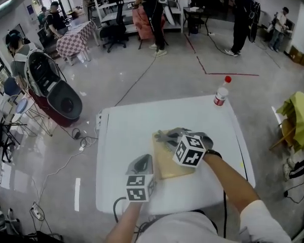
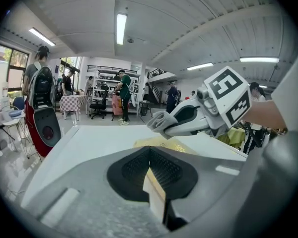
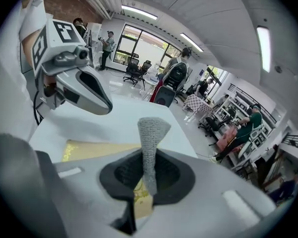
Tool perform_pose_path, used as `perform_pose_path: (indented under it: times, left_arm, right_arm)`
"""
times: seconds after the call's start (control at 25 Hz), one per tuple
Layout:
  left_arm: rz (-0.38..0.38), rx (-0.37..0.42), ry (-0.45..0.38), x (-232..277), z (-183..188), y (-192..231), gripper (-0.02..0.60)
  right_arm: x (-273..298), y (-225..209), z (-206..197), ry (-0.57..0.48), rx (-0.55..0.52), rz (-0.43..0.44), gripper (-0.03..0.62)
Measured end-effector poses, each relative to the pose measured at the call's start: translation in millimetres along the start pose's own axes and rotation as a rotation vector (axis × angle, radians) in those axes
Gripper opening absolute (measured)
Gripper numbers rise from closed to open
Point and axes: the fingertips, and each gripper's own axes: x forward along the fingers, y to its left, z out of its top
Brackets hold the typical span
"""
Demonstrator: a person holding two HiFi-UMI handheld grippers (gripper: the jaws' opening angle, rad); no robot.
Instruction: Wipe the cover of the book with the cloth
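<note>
Left tongs [image 2: 151, 171] closed on near edge of flat yellow book [image 1: 168, 165], which lies on white table [image 1: 125, 135]. Right tongs [image 3: 146, 176] pinch grey knitted cloth [image 3: 150, 135] over book's far end.

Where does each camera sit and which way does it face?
Head view: on the person's head, facing steeply down at the white table and book; left forearm, right forearm, left tongs, right tongs show.
Left gripper view: on the left tongs, looking along jaws shut on the book's edge, toward the right tongs; right forearm shows.
Right gripper view: on the right tongs, looking along jaws shut on the grey cloth, toward the left tongs; left forearm shows.
Shared: all show the book.
</note>
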Motion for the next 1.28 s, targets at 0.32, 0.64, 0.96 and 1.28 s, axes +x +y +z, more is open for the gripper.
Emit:
perform_pose_path:
  times: [0.32, 0.64, 0.96, 1.28]
  left_arm:
    - [0.028, -0.003, 0.014, 0, -7, 9, 0.006]
    - [0.045, -0.011, 0.013, -3, -6, 22, 0.006]
    - [0.034, -0.012, -0.009, -2, -7, 25, 0.006]
    - [0.01, -0.013, -0.009, 3, -4, 15, 0.006]
  right_arm:
    - [56, -21, -10, 0.043, -0.032, -0.044, 0.029]
    - [72, -7, -17, 0.091, -0.06, 0.04, 0.029]
    - [57, 25, -14, 0.073, -0.05, 0.075, 0.031]
    - [28, 57, -21, 0.059, -0.017, 0.109, 0.029]
